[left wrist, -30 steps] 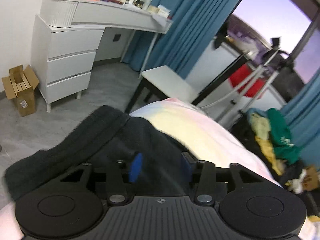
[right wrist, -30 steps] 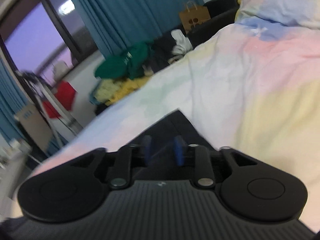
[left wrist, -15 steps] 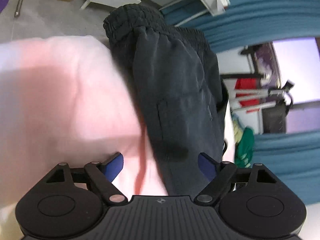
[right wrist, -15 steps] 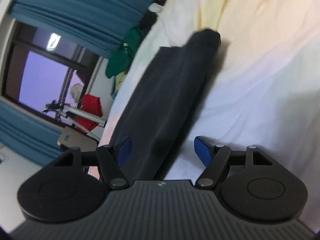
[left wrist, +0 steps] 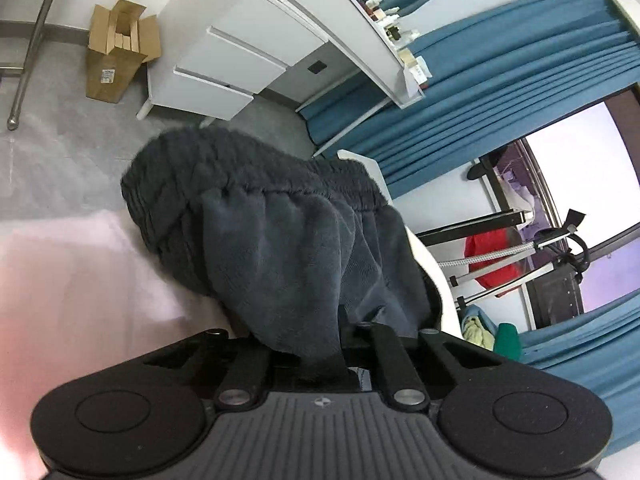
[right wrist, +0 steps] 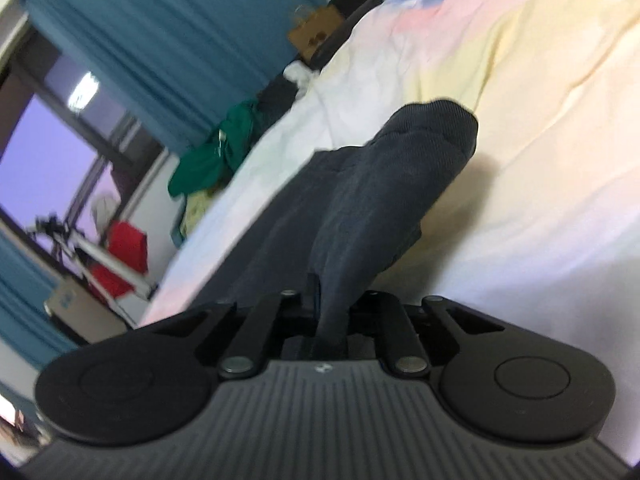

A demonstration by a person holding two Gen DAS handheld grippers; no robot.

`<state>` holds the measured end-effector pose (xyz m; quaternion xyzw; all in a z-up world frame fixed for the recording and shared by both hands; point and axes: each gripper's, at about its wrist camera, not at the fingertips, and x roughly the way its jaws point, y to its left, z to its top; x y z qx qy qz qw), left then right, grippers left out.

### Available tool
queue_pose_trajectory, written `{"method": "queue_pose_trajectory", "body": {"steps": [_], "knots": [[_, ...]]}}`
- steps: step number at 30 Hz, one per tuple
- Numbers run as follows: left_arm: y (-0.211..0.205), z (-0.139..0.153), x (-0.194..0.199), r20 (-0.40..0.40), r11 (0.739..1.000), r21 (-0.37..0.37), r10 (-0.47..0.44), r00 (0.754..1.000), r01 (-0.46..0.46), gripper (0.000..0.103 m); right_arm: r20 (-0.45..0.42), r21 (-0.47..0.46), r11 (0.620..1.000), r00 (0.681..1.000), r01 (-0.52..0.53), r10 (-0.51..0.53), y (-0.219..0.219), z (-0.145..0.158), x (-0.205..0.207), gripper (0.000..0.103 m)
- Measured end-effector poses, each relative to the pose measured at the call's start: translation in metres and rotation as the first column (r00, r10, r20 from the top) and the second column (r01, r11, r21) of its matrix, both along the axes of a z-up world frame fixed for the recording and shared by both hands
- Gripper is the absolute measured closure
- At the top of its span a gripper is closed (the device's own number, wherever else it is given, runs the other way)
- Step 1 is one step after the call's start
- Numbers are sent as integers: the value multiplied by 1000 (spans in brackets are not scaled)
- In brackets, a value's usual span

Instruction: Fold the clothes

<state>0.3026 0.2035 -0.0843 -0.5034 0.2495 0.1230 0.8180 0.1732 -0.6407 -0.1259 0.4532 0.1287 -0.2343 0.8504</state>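
Note:
Dark grey sweatpants (left wrist: 280,248) lie on a pastel bedspread (left wrist: 80,288). In the left wrist view the elastic waistband end (left wrist: 224,172) hangs toward the bed's edge, and my left gripper (left wrist: 320,356) is shut on the fabric below it. In the right wrist view the pants (right wrist: 360,200) run along the bed to a rounded folded end (right wrist: 436,128). My right gripper (right wrist: 330,312) is shut on a pinch of that cloth, which rises between its fingers.
A white dresser (left wrist: 240,52) and a cardboard box (left wrist: 116,48) stand on the grey floor beyond the bed. Teal curtains (left wrist: 500,64), a window and a tripod stand (left wrist: 520,256) are at the right. A pile of green and yellow clothes (right wrist: 208,160) lies past the bed.
Half a second ago both grippers were open over the pants. Both have now closed on the fabric, the left near the waistband, the right along the leg.

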Motion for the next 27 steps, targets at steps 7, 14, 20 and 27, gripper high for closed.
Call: {"method": "queue_pose_trajectory", "body": {"steps": [7, 14, 20, 27], "knots": [[18, 66, -61, 10, 999, 18, -47, 999, 46, 94, 17, 13, 1000, 1000, -1, 1, 7, 38, -58, 95], [68, 100, -167, -42, 998, 13, -64, 997, 65, 94, 47, 101, 994, 999, -33, 28, 29, 49, -142, 95], [115, 70, -244, -109, 989, -60, -138, 984, 132, 93, 62, 196, 976, 995, -90, 79, 38, 23, -212, 95], [125, 44, -255, -171, 982, -25, -187, 967, 185, 90, 53, 281, 955, 995, -93, 81, 38, -8, -226, 94]]}}
